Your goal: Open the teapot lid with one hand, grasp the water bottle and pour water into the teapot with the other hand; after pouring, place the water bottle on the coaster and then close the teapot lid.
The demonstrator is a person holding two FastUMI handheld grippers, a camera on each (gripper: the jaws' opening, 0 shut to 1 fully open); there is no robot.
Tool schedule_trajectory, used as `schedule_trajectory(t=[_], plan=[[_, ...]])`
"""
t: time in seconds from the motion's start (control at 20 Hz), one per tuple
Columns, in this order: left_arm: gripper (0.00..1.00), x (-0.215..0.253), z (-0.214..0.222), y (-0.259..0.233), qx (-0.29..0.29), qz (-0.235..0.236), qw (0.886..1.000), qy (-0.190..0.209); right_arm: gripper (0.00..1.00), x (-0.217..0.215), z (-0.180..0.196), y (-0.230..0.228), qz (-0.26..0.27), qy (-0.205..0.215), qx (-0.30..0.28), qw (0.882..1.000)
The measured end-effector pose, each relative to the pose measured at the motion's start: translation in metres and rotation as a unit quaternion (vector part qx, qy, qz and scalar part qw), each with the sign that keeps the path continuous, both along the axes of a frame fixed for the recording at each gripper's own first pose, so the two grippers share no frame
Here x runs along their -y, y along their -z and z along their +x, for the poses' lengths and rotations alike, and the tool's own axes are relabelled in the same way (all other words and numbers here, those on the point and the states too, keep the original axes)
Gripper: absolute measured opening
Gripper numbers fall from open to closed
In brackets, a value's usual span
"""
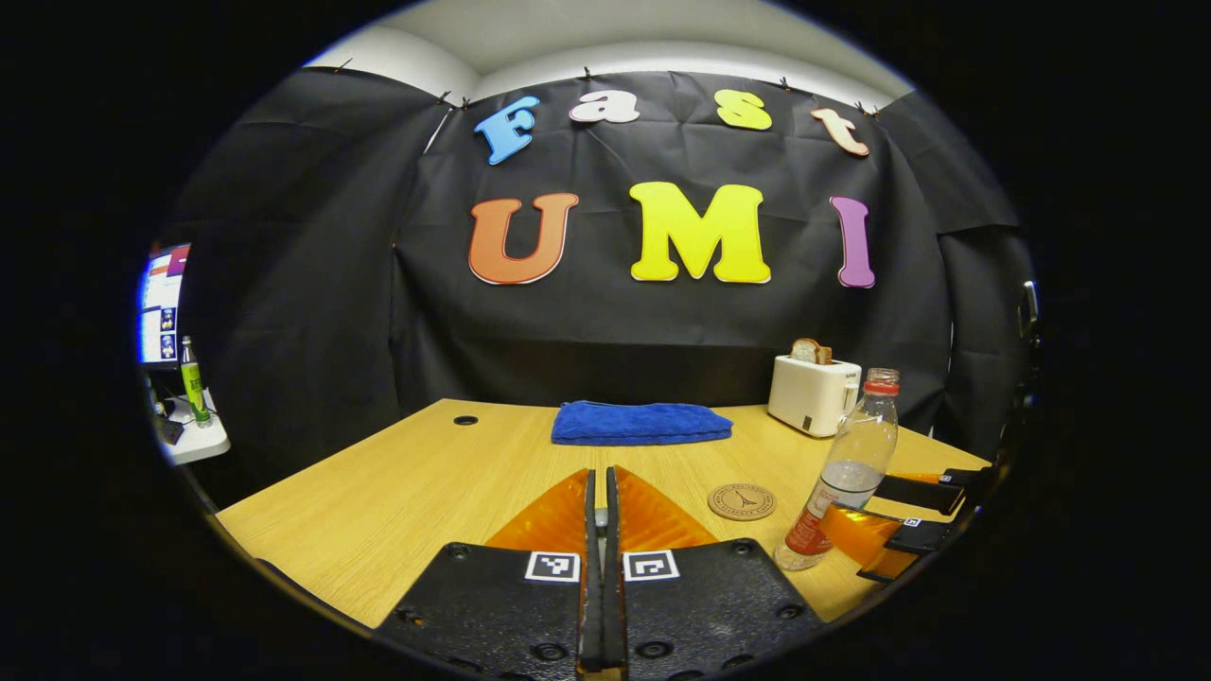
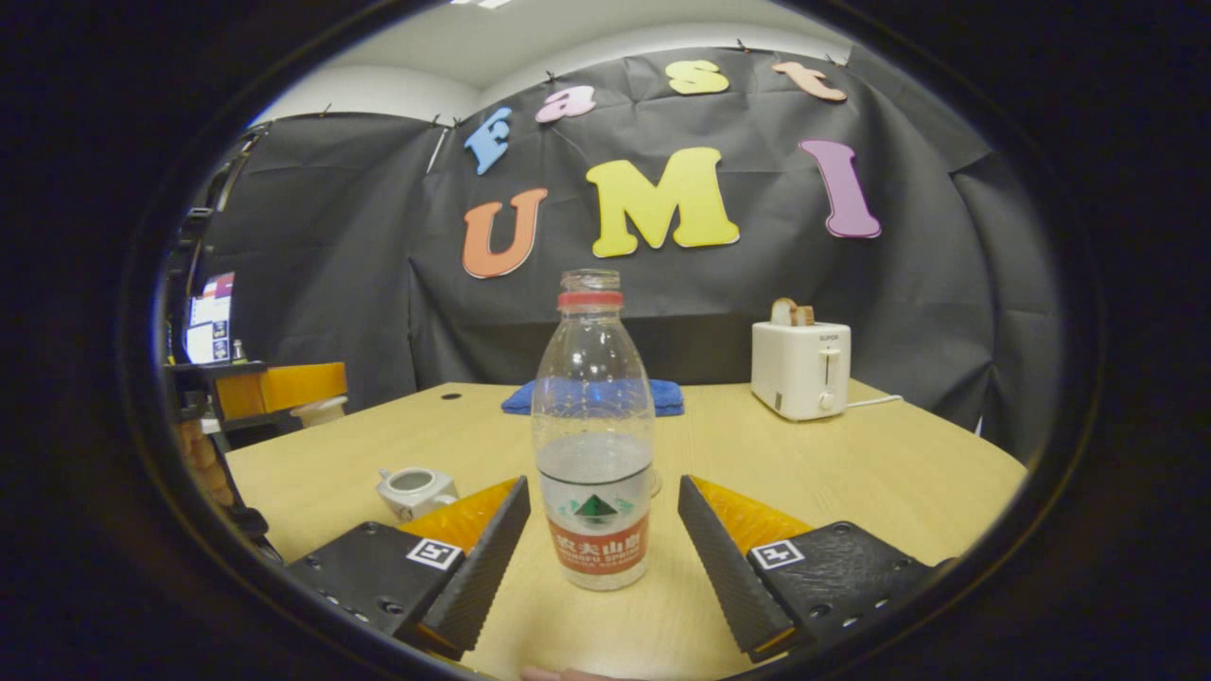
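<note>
Already lidless, the teapot (image 2: 414,490) waits; the left gripper (image 1: 600,515) pinches something small, the right gripper (image 2: 598,511) straddles the upright water bottle (image 2: 593,445), spread, ungrasped, unpoured, coaster (image 1: 742,501) bare.

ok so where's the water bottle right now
In the right gripper view the water bottle stands upright on the table, between the open right gripper, untouched. The teapot sits to its left.

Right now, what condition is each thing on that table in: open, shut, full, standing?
Water bottle: upright on the table, uncapped, partly filled.
Teapot: open, lid off.
Right gripper: open around the bottle, not touching.
Left gripper: shut.
Coaster: bare.
Toaster: bread standing up out of its slot.
Blue towel: folded flat.
</note>
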State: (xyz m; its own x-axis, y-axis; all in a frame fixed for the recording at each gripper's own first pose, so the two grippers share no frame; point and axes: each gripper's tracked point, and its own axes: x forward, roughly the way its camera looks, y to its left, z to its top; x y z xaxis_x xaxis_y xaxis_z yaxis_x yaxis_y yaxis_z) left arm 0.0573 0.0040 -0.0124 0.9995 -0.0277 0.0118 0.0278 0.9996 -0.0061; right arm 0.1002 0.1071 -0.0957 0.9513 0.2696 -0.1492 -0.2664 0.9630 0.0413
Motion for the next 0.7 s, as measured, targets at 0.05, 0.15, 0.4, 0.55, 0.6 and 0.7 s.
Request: schedule_trajectory(t=[0.05, 0.15, 0.4, 0.55, 0.6, 0.7], plan=[[0.03, -0.007, -0.004, -0.003, 0.002, -0.003, 1.0, -0.007, 0.95, 0.0, 0.003, -0.001, 0.002, 0.008, 0.001, 1.0], [0.03, -0.017, -0.01, -0.008, 0.01, -0.005, 1.0, -0.015, 0.94, -0.004, 0.008, -0.004, 0.006, 0.015, 0.005, 1.0], [0.03, -0.014, -0.021, -0.004, -0.003, -0.003, 1.0, 0.014, 0.79, -0.01, 0.011, -0.002, -0.016, 0.025, 0.007, 1.0], [0.03, -0.014, -0.025, -0.001, -0.009, 0.015, 0.999, 0.028, 0.72, -0.009, 0.012, -0.005, -0.044, 0.021, 0.008, 0.999], [0.03, -0.017, -0.026, 0.0, -0.012, 0.022, 0.999, 0.03, 0.73, -0.008, 0.012, -0.01, -0.06, 0.019, 0.015, 0.998], [0.03, -0.024, -0.032, -0.005, -0.011, 0.027, 0.999, 0.03, 0.72, -0.01, 0.011, -0.022, -0.106, 0.013, 0.03, 0.994]])
